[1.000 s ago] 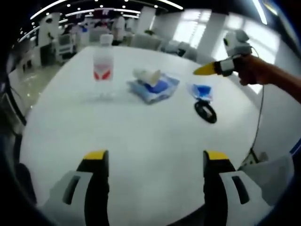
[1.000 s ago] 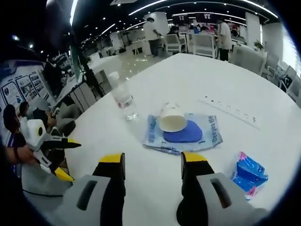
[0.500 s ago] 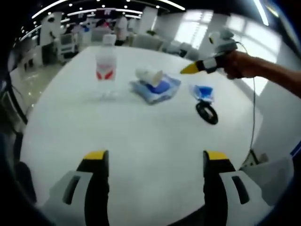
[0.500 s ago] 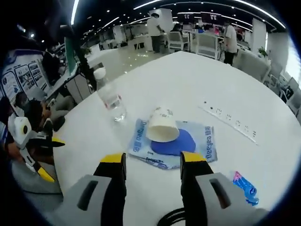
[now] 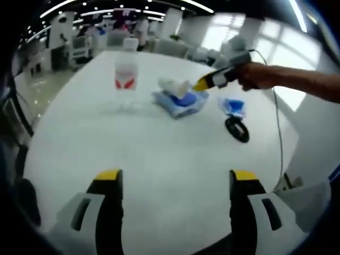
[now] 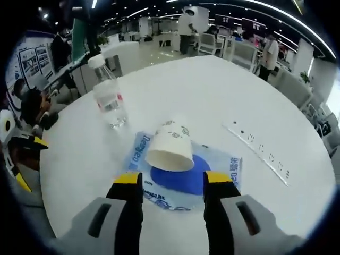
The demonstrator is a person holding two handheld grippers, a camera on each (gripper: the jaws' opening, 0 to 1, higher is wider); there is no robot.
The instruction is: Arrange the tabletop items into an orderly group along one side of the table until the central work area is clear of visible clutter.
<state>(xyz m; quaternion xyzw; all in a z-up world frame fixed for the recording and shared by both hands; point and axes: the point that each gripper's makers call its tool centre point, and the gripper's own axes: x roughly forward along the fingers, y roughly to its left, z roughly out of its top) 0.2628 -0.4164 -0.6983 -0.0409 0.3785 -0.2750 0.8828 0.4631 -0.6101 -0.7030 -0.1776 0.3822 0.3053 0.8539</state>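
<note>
Paper cup (image 6: 170, 150) sideways, mouth toward camera

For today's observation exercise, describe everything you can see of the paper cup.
The paper cup is white, seemingly thin paper, with small dark print near one end. It lies tipped on its side on the blue packet, partly covering the packet's dark blue oval. The right gripper is open just short of it, not touching. The water bottle stands apart from it.

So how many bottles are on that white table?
1. A clear water bottle with a red label stands upright at the table's far side, beside the blue packet carrying the tipped paper cup. Others may sit outside both views.
</note>
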